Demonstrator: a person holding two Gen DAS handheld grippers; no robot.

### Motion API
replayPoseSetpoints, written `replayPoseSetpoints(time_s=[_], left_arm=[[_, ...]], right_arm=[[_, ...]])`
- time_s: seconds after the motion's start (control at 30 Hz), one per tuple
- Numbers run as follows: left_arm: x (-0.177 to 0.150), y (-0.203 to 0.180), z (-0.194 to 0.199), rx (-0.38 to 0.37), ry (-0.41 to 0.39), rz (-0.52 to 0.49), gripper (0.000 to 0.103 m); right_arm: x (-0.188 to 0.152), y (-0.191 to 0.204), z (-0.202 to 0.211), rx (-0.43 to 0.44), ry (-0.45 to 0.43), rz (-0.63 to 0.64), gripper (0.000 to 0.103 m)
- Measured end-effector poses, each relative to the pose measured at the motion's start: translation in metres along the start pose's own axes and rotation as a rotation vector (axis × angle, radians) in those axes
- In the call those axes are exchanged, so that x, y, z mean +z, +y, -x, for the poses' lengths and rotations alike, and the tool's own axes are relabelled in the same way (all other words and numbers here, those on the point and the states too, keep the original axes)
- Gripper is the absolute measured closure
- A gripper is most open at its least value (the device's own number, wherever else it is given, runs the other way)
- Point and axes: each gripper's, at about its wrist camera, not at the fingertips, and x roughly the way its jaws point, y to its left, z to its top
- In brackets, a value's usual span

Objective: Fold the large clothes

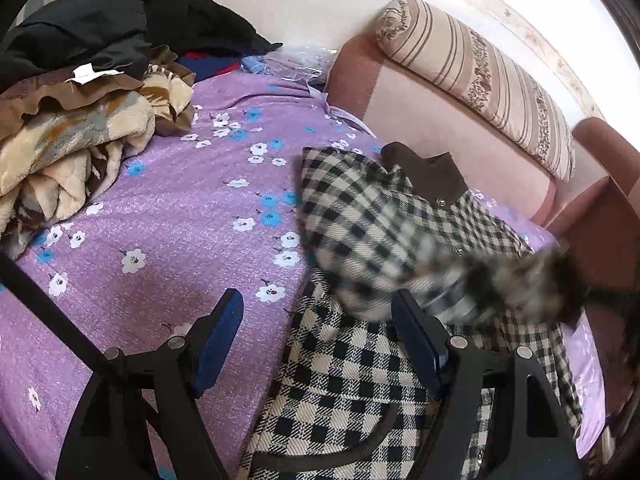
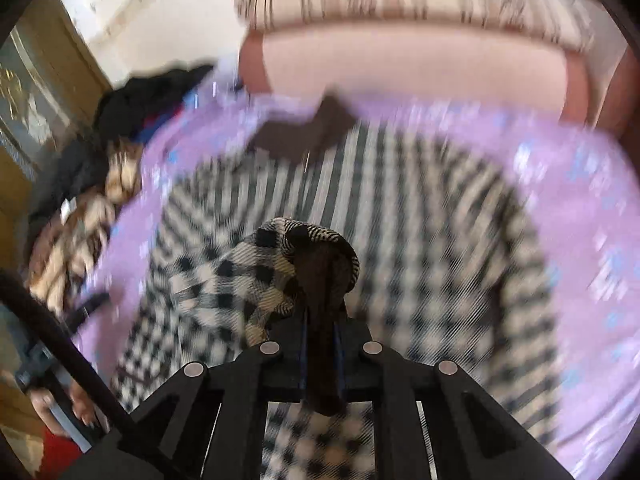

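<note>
A black-and-cream checked jacket with a brown collar lies on the purple flowered bed sheet. My left gripper is open and empty, hovering over the jacket's left edge. My right gripper is shut on the jacket's sleeve cuff, with its brown lining between the pads, held above the jacket body. In the left wrist view the lifted sleeve is blurred at the right.
A heap of blankets and dark clothes lies at the sheet's far left. A pink headboard with a striped bolster stands behind the jacket. A person's hand shows at the lower left.
</note>
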Motion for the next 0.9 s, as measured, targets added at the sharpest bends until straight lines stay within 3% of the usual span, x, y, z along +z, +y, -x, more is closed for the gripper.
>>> replayPoseSetpoints(time_s=[0.1, 0.13, 0.2, 0.3, 0.4, 0.57, 0.7, 0.77, 0.9], left_arm=[[0.002, 0.002, -0.005, 0.011, 0.006, 0.016, 0.028], [0.003, 0.003, -0.006, 0.016, 0.007, 0.021, 0.028], [0.004, 0.005, -0.008, 0.028, 0.010, 0.031, 0.028], [0.007, 0.011, -0.009, 0.050, 0.012, 0.053, 0.028], [0.010, 0.021, -0.008, 0.073, 0.016, 0.091, 0.028], [0.015, 0.035, -0.006, 0.116, 0.012, 0.127, 0.028], [0.016, 0.038, -0.008, 0.161, 0.014, 0.110, 0.028], [0.017, 0.039, -0.008, 0.188, 0.014, 0.092, 0.028], [0.020, 0.045, 0.000, 0.225, -0.002, 0.082, 0.028]], right_arm=[[0.008, -0.020, 0.009, -0.075, -0.052, -0.013, 0.087], [0.005, -0.030, 0.002, -0.129, -0.034, -0.025, 0.073], [-0.006, -0.050, -0.015, -0.286, 0.038, -0.040, 0.061], [-0.018, -0.066, -0.009, -0.359, 0.027, -0.096, 0.061], [-0.013, -0.060, 0.013, -0.304, -0.055, -0.134, 0.059], [0.006, 0.019, -0.008, -0.011, -0.014, -0.012, 0.059], [0.021, 0.073, -0.045, 0.115, 0.010, 0.039, 0.064], [0.024, 0.082, -0.074, 0.107, 0.057, 0.030, 0.065], [0.006, 0.077, -0.124, 0.008, 0.209, 0.036, 0.065]])
